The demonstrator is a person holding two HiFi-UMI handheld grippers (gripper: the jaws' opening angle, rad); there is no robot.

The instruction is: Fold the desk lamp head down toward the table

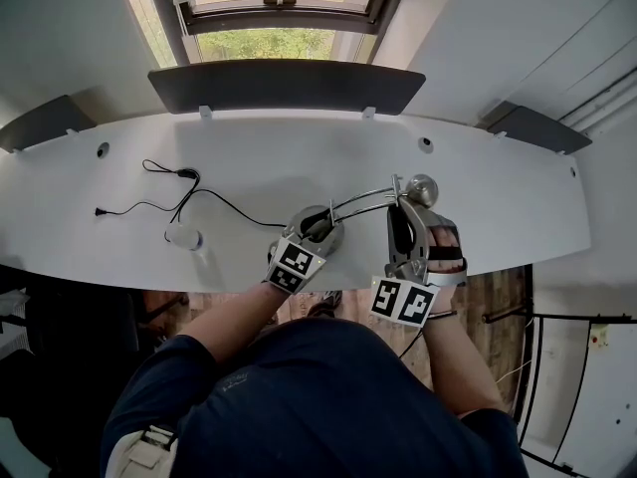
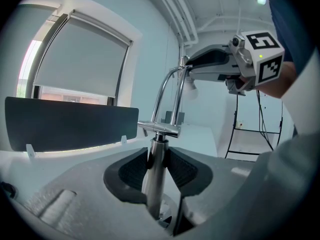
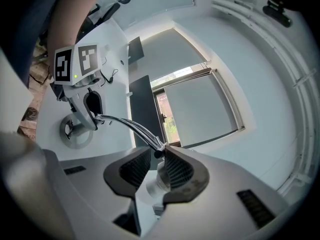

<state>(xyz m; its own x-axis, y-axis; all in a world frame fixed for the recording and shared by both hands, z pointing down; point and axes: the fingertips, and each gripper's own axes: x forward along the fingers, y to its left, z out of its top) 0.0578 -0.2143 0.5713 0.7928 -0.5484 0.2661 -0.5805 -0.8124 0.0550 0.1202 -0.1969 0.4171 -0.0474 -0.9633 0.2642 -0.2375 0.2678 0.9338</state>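
Desk: white and curved. A dark panel stands along its far edge, under a window.
Person: leans over the near edge in a dark sleeve, with a gripper in each hand.
Desk lamp: stands by the near edge, a little right of the middle. Two thin curved rods run from the upright lamp post toward the right end of the desk.
Lamp head: sits at the end of the rods, raised off the desk and right of the base.
Left gripper: points nearly level and sits low on the lamp. Its ribbed fingers are clamped on the lamp post from both sides.
Right gripper: is held higher, beside the rods. Its fingers are closed on the lamp head where the rods meet it.
Cable: thin and black. It lies loose on the left half of the desk, well apart from the lamp.
Small white object: lies near the near edge, just below the cable.
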